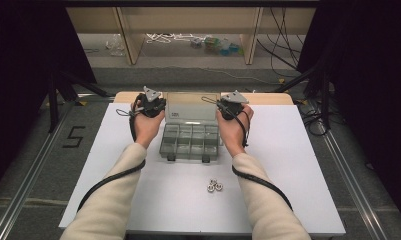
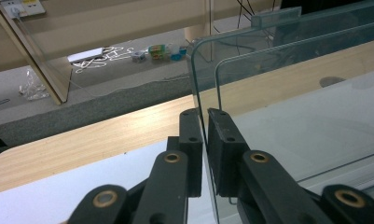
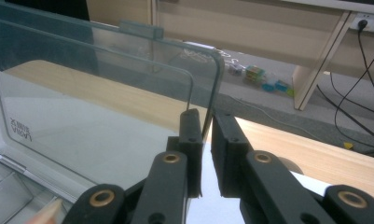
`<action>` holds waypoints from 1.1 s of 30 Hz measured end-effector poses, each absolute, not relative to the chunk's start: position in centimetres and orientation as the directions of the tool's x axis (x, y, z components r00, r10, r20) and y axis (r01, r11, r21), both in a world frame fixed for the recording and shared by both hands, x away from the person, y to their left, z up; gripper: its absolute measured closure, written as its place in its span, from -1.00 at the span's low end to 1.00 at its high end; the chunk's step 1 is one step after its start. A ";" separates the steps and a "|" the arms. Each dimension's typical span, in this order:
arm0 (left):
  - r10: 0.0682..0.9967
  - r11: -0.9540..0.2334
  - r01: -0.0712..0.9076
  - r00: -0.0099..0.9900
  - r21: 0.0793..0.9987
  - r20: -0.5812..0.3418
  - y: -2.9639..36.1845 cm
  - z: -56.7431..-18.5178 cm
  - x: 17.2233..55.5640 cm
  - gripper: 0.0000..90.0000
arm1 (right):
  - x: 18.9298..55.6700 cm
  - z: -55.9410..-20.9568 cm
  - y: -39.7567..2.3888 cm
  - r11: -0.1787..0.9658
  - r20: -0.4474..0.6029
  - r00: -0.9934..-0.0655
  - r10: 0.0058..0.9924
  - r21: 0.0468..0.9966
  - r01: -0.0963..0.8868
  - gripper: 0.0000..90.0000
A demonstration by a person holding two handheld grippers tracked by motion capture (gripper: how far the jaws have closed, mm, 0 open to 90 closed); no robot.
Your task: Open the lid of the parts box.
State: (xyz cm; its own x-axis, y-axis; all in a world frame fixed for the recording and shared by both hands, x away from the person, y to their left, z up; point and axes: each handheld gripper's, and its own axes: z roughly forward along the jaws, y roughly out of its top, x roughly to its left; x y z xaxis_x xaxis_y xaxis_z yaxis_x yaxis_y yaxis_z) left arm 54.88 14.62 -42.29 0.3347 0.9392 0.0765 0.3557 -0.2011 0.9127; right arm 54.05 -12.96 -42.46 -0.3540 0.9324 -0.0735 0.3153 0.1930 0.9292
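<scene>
Clear plastic hinged lid (image 1: 193, 106) of grey compartment box (image 1: 190, 141) pinched at each edge between left gripper (image 2: 205, 122) and right gripper (image 3: 206, 122); uneven pull risks twisting.

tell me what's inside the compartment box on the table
The compartment box stands open, both grippers pinching its clear lid. Its visible compartments look empty; the nuts lie outside on the table.

A compartment box (image 1: 190, 141) sat at the middle of the table (image 1: 288, 165), its open lid (image 1: 193, 107) raised toward the far edge, a gripper at the lid's left edge (image 1: 150, 106) and right edge (image 1: 229, 107), and small nuts (image 1: 214, 186) lay nearer the front edge.
</scene>
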 end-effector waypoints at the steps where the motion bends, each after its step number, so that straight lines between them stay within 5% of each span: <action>1: 0.939 -0.202 0.356 0.335 0.912 0.077 14.6 -42.3 54.9 0.87 | 54.1 -42.5 -13.0 0.191 -0.072 -0.354 0.933 0.929 0.316 0.85; 33: 0.933 -0.212 0.390 0.355 0.896 0.066 14.6 -44.2 55.3 0.88 | 54.5 -44.2 -12.9 0.203 -0.074 -0.343 0.936 0.913 0.355 0.84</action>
State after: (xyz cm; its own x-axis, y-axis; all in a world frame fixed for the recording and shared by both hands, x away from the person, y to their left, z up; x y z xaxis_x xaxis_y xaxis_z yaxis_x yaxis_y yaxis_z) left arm 55.33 14.59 -44.24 0.3548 0.9326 0.0658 0.3904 -0.2117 0.8960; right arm 54.46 -12.89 -44.18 -0.3434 0.9362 -0.0744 0.3545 0.2026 0.9128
